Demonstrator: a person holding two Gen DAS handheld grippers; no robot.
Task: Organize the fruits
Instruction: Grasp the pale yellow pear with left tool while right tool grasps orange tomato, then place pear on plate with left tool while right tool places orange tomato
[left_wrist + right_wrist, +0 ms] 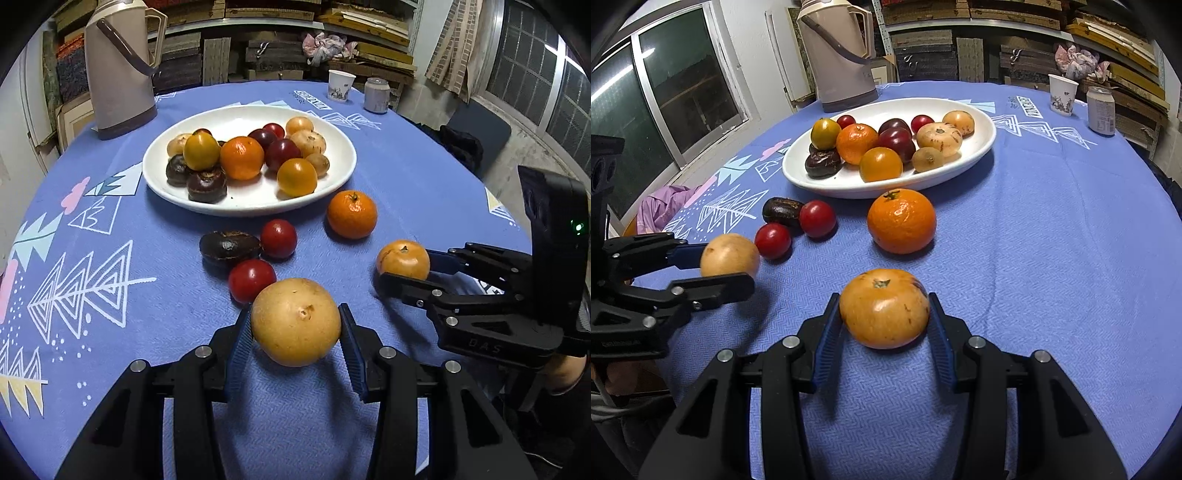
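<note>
Now my left gripper (295, 328) clamps the tan round fruit (295, 321) at lower centre. My right gripper (885, 317) grips the yellow-orange fruit (884, 308) likewise.

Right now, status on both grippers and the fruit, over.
Left gripper shut on tan fruit. Right gripper shut on yellow-orange fruit. Plate ahead, half full. Mandarin, two red fruits, one dark fruit loose between.

Both views are evenly lit from overhead indoor light, bright on the blue tablecloth (406, 177), with soft shadows under the fruit and small glints on the white plate (343, 162). Fisheye bending curves the table rim; corners fall black. Windows at upper right and upper left look dark; focus is sharp
</note>
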